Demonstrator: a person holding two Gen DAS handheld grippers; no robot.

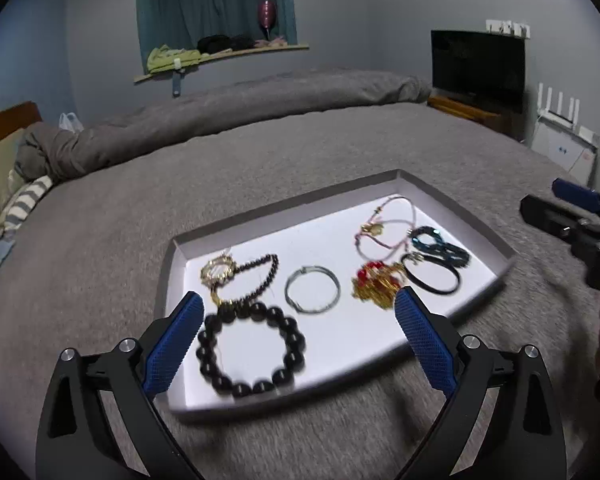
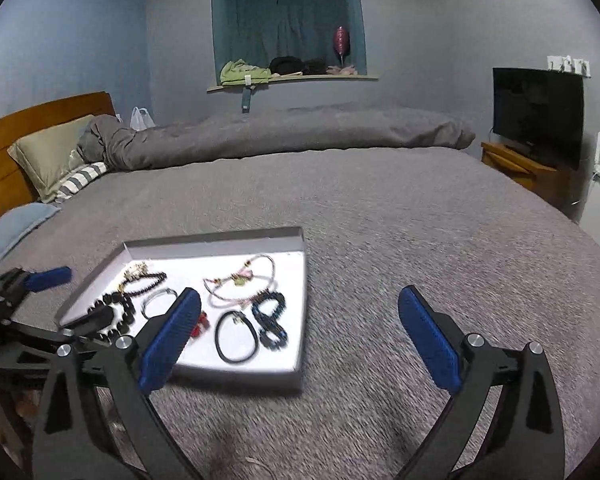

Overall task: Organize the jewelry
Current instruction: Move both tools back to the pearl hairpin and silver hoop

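Observation:
A shallow white tray point(image 1: 384, 344) point(image 2: 284, 360) lies on the grey bed and holds several pieces of jewelry. Inside it are a large black bead bracelet point(image 1: 251, 350), a silver bangle point(image 1: 313, 289), a red and gold piece point(image 1: 378, 282), a black cord ring point(image 1: 431, 277) point(image 2: 236, 336), a dark blue bead bracelet point(image 1: 440, 246) point(image 2: 270, 320), a pink cord bracelet point(image 1: 384, 228) point(image 2: 242, 282) and a gold ring with small dark beads point(image 1: 220, 272). My left gripper point(image 1: 298, 308) is open above the tray's near edge, nothing between its pads. My right gripper point(image 2: 300, 304) is open beside the tray's right side, empty.
The grey bedspread point(image 2: 420, 240) spreads all around the tray. A rolled grey duvet point(image 2: 284, 136) and pillows point(image 2: 52, 152) lie at the far side by a wooden headboard. A dark TV point(image 2: 538, 112) on a wooden stand is at the right.

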